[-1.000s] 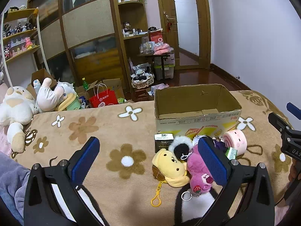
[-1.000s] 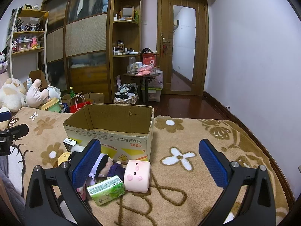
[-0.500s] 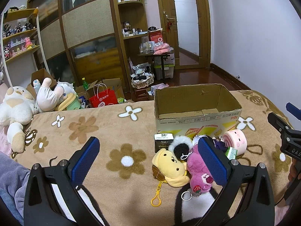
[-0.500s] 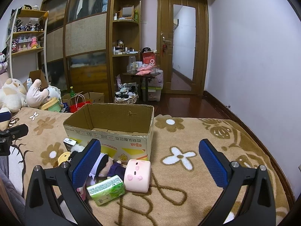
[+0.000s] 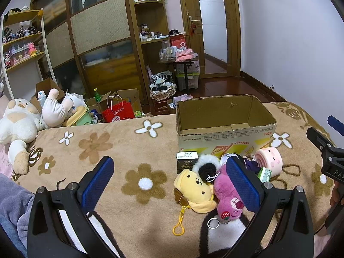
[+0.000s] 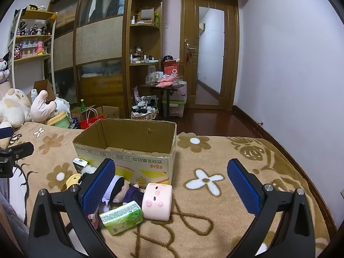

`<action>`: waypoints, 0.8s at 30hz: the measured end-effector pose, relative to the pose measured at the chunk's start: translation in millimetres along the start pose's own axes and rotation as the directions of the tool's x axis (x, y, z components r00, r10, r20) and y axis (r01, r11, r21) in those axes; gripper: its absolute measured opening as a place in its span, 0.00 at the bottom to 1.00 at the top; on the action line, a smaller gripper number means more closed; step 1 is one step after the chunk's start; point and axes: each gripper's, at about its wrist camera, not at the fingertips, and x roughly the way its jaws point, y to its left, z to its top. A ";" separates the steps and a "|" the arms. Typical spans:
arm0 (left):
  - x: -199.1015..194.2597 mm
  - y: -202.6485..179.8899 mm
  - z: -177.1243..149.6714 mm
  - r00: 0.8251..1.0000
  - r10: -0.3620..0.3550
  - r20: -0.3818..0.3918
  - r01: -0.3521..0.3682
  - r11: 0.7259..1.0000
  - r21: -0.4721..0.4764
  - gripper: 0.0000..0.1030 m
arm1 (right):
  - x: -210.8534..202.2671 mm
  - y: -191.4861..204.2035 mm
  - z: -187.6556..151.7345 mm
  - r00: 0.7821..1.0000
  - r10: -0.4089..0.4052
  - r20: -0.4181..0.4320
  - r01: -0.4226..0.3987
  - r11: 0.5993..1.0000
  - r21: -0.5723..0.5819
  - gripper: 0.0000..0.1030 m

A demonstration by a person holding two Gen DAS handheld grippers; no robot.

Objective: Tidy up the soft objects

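Observation:
An open, empty cardboard box (image 5: pixel 225 126) stands on the flowered blanket; it also shows in the right wrist view (image 6: pixel 129 150). In front of it lies a pile: a yellow plush (image 5: pixel 195 189), a pink bear plush (image 5: pixel 228 197), a black-and-white pompom (image 5: pixel 206 167), a dark-haired doll (image 6: pixel 124 190), a pink pig cube (image 6: pixel 158 201), a green tissue pack (image 6: pixel 121 217) and a black carton (image 5: pixel 186 163). My left gripper (image 5: pixel 169 182) is open and empty, just short of the pile. My right gripper (image 6: pixel 172 185) is open and empty, with the pile by its left finger.
Large plush toys (image 5: pixel 19 126) lie at the blanket's far left. Beyond the bed are a red bag (image 5: pixel 117 111), cardboard boxes, wardrobe shelves and a small cluttered table (image 5: pixel 178 58). The bed edge (image 6: pixel 301 172) curves on the right.

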 end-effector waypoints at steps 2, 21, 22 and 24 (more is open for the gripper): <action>0.0 -0.2 0.1 1.000 0.000 0.000 0.000 1.000 0.001 1.00 | 0.1 0.0 0.0 1.000 -0.001 0.000 0.001 1.000 0.000 1.00; 0.9 -0.1 -0.3 1.000 0.000 0.000 0.000 1.000 0.000 1.00 | 1.7 1.4 0.2 1.000 -0.003 -0.005 0.003 1.000 0.000 1.00; 1.1 0.5 -0.5 1.000 0.000 0.000 0.000 1.000 0.000 1.00 | 1.7 2.1 -0.6 1.000 -0.003 -0.006 0.003 1.000 0.001 1.00; 1.2 -0.1 -0.7 1.000 -0.001 0.000 0.001 1.000 0.001 1.00 | 1.6 2.4 -0.6 1.000 -0.004 -0.006 0.004 1.000 -0.002 1.00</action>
